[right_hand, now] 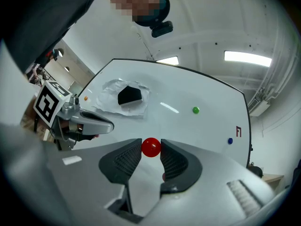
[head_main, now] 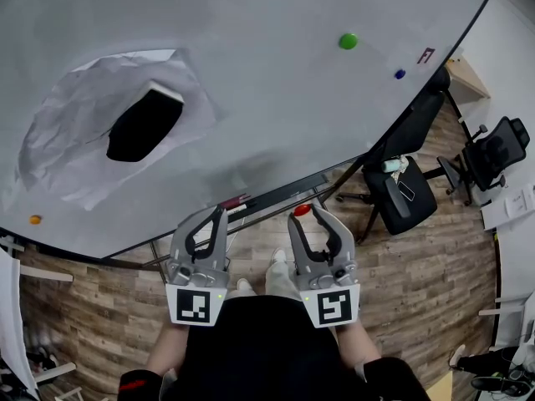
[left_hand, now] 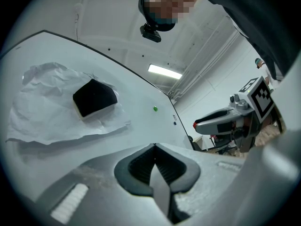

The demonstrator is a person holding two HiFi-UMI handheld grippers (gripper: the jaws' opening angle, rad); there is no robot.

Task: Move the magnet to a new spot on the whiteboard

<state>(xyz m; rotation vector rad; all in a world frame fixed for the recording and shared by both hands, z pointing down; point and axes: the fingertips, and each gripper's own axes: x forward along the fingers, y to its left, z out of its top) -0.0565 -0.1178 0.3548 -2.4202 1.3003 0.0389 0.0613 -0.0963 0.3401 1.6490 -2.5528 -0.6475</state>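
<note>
Magnet (right_hand: 151,147) is held in the right gripper's (head_main: 308,215) fingers near the whiteboard's (head_main: 251,98) lower edge, placement apparently still owed; the left gripper's (left_hand: 154,147) fingers are closed, empty.

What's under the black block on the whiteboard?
A crumpled white paper sheet, spread wider than the black block, against the whiteboard. Whatever lies beneath the paper is covered.
</note>
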